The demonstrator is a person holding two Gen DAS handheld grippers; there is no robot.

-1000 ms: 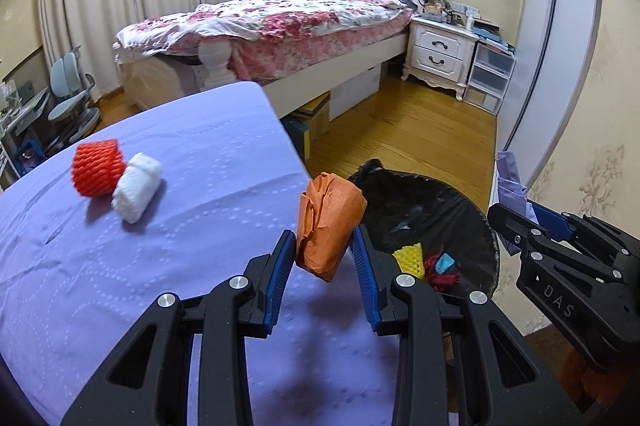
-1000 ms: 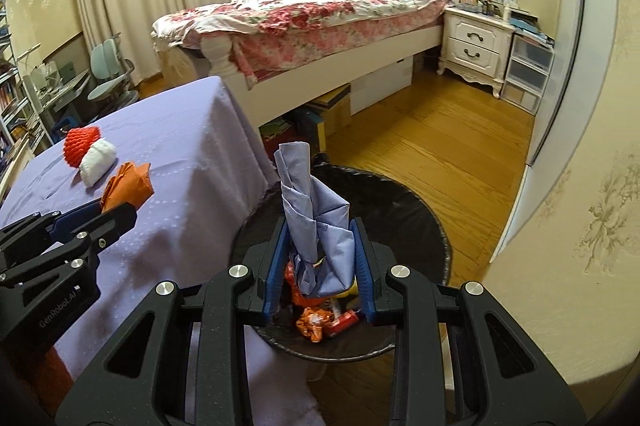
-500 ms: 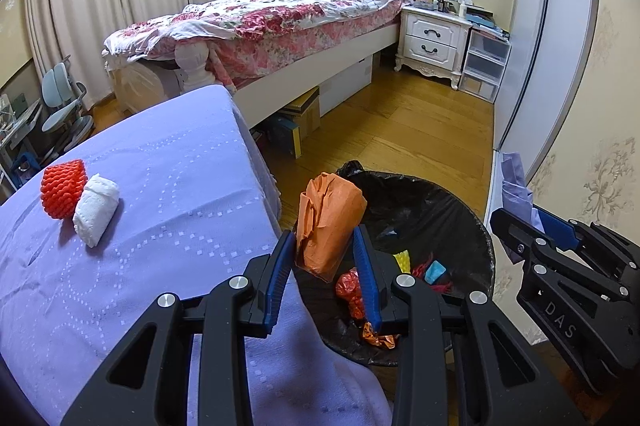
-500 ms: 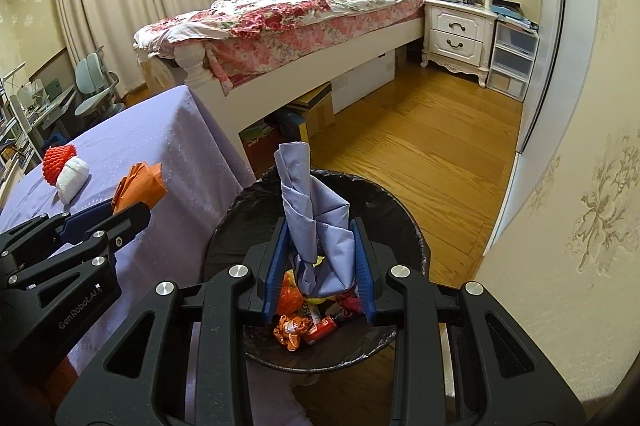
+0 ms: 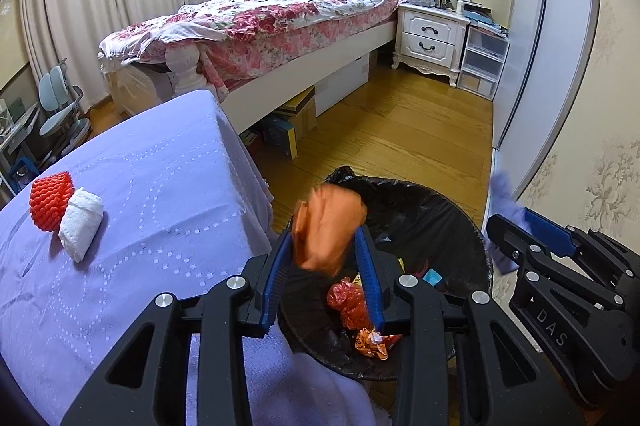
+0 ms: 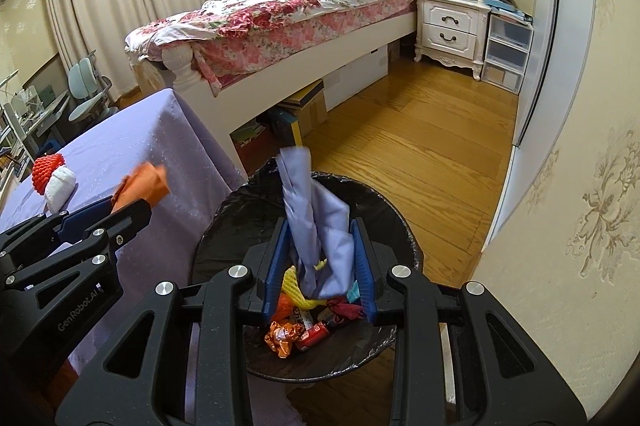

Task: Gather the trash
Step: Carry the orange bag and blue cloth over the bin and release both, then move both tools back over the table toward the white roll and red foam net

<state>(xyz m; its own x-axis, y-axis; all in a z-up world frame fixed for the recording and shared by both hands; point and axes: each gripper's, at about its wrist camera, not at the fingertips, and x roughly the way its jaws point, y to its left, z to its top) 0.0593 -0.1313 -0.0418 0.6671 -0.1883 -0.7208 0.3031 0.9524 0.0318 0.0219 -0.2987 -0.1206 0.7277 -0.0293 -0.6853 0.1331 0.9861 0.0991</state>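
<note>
Two pieces of trash hang over the black-lined bin [image 6: 404,226] at once. The left gripper [image 5: 325,268] has just been opening its jaws, and the orange wad [image 5: 328,226], blurred, sits loosely between the blue pads, seemingly slipping free. Below and ahead of it lies the bin's near rim, with the purple tablecloth [image 5: 140,186] just to its left, so the wad could catch the rim and tumble onto the cloth or the floor. The right gripper [image 6: 322,268] is clamped narrowly on the lavender cloth scrap [image 6: 320,226], squarely above the wrappers in the bin. Its tall tail may drape over the far rim when let go. Behind, left of both grippers, a red mesh sleeve [image 5: 50,200] and white wad [image 5: 81,224] wait uncollected.
</note>
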